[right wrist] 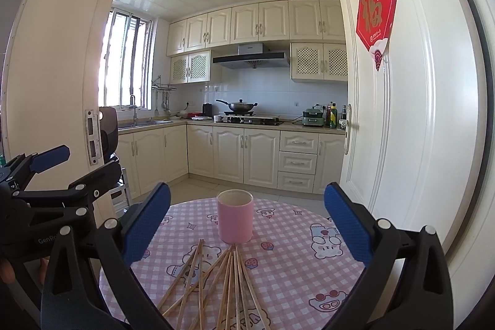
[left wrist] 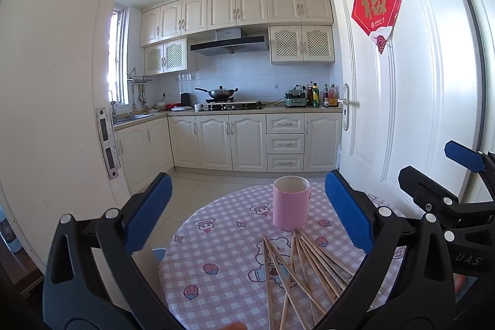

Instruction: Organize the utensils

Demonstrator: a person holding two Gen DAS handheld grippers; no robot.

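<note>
Chopsticks (right wrist: 216, 286) wait by the pink cup (right wrist: 235, 216).
I hold my left gripper (left wrist: 247, 212) and right gripper (right wrist: 247, 218) wide open and empty, ready to pick sticks up.

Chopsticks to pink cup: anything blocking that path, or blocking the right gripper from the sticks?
Nothing visible. The chopsticks lie loose on the table just before the upright, open-topped pink cup. The right gripper is open above them.

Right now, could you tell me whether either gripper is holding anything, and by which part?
Nothing is held. The left gripper and right gripper are both open above the chopsticks lying by the pink cup.
</note>
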